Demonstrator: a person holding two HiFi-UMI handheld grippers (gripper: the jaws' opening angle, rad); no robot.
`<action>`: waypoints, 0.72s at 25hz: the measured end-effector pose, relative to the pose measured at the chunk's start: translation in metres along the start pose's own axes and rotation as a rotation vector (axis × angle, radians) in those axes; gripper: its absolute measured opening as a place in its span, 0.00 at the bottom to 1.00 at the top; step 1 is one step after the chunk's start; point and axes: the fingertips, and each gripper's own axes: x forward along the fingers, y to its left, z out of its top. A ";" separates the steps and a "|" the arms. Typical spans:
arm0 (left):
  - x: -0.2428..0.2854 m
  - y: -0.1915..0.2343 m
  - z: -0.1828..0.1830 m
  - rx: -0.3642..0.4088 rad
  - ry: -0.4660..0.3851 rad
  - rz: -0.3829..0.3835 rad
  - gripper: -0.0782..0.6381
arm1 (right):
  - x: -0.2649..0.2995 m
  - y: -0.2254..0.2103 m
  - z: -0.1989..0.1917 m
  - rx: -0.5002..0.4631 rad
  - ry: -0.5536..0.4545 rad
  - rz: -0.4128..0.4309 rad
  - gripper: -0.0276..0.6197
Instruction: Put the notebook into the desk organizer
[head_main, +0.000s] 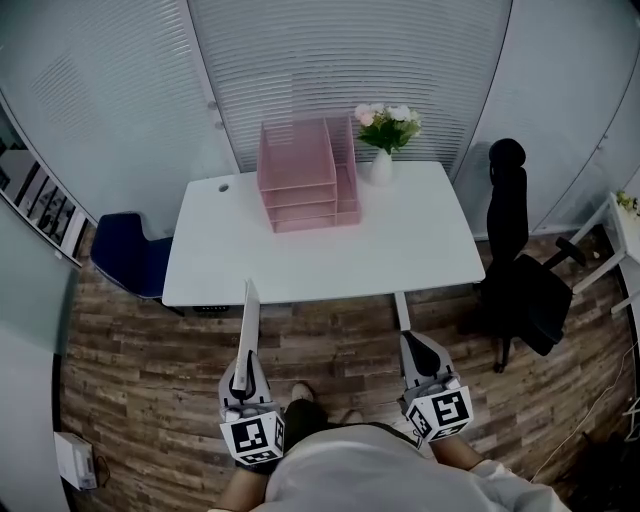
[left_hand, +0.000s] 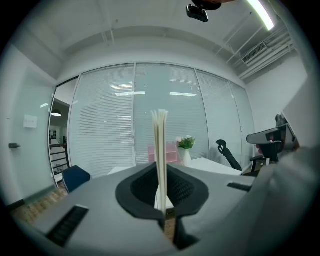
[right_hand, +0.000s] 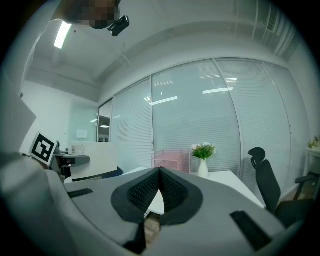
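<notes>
My left gripper (head_main: 243, 352) is shut on a thin pale notebook (head_main: 248, 318), held on edge and sticking forward over the wooden floor, just short of the white desk (head_main: 420, 240). In the left gripper view the notebook (left_hand: 161, 150) stands upright between the black pads. The pink desk organizer (head_main: 306, 176) with stacked trays stands at the back middle of the desk; it also shows in the left gripper view (left_hand: 163, 153) and the right gripper view (right_hand: 170, 159). My right gripper (head_main: 413, 348) is shut with nothing in it, pads (right_hand: 161, 186) touching.
A white vase of flowers (head_main: 384, 140) stands right of the organizer. A black office chair (head_main: 520, 270) is at the desk's right end, a blue chair (head_main: 132, 255) at its left. Glass walls with blinds lie behind. A white box (head_main: 75, 460) sits on the floor at left.
</notes>
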 end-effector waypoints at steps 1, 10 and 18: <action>0.003 -0.001 0.000 0.006 0.003 -0.004 0.13 | 0.001 0.000 -0.003 0.003 0.008 0.002 0.06; 0.104 0.020 0.016 0.040 -0.055 -0.037 0.13 | 0.080 -0.019 0.004 -0.036 0.018 -0.038 0.06; 0.220 0.056 0.049 0.162 -0.038 -0.086 0.13 | 0.184 -0.040 0.025 -0.054 0.049 -0.110 0.06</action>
